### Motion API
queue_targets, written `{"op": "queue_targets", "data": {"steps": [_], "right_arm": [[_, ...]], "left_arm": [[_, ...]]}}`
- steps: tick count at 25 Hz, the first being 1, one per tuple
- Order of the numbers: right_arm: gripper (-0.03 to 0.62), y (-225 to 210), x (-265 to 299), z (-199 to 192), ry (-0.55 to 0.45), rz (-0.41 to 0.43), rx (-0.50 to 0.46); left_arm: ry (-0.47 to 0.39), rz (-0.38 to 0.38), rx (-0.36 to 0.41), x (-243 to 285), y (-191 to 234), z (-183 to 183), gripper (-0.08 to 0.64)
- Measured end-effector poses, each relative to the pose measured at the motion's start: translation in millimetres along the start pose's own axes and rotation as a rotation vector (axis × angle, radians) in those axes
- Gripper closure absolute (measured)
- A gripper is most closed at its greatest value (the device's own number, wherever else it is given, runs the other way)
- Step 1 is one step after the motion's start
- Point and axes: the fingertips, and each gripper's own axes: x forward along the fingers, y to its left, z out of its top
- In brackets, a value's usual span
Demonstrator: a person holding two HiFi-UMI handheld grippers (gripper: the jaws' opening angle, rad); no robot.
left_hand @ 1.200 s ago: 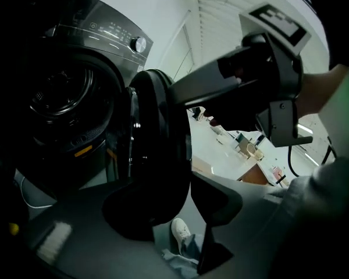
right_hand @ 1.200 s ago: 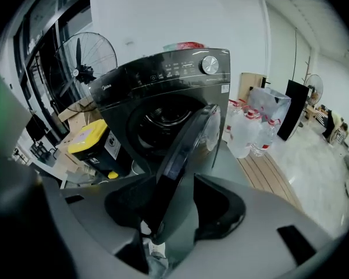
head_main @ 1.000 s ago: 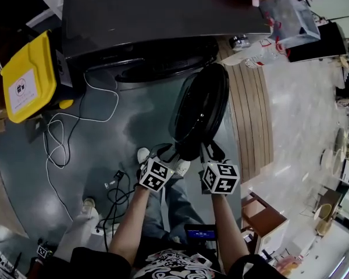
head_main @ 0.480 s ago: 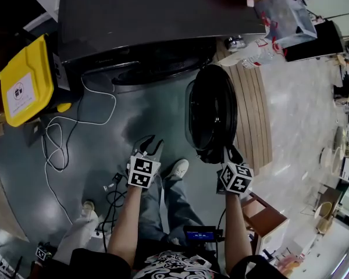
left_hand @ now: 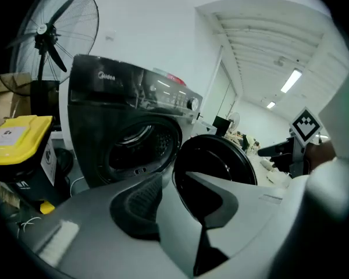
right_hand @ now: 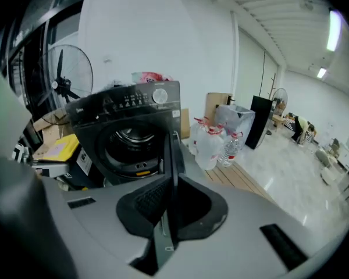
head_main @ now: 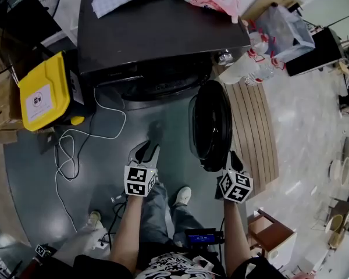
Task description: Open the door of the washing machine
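Door (head_main: pixel 211 127) hangs open off the washer (head_main: pixel 157 34). Left gripper (head_main: pixel 146 150): my fingers spread, empty. Right gripper (head_main: pixel 234 157): fingers closing, nothing between.

The washing machine (head_main: pixel 163 34) is a dark, front-loading box with a flat top and a row of controls along its upper front. Its round door (head_main: pixel 212 127), black with a dark window, is swung wide open, hinged at the right of the opening and standing out edge-on from the front. The drum (left_hand: pixel 136 141) lies open to view behind it.
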Motion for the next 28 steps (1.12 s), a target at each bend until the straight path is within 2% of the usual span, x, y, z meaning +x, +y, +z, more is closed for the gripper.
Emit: {"op": "queue_targets", "data": {"steps": [2, 7, 10, 13, 16, 20, 28], "right_arm": [[0.589, 17, -16, 19, -0.053, 0.085, 0.003], [0.589, 51, -81, 73, -0.207, 0.306, -0.048], [0.589, 56, -126, 92, -0.278, 0.392, -0.072], [0.590, 56, -161, 103, -0.334, 0.453, -0.097], [0.589, 55, -187, 105, -0.369, 0.487, -0.100], [0.591, 51, -215, 102, -0.382, 0.499, -0.105], [0.591, 68, -227, 114, -0.412, 0.524, -0.145]], "left_arm": [[-0.060, 0.035, -0.003, -21, -6, 25, 0.438], [-0.209, 0.116, -0.026, -82, -43, 79, 0.497], [-0.269, 0.148, -0.061, -118, -74, 99, 0.558], [-0.318, 0.183, -0.069, -147, -101, 115, 0.558], [-0.367, 0.214, -0.060, -174, -122, 128, 0.558], [-0.383, 0.222, -0.035, -196, -146, 136, 0.558], [-0.433, 0.260, -0.042, -219, -139, 148, 0.558]]}}
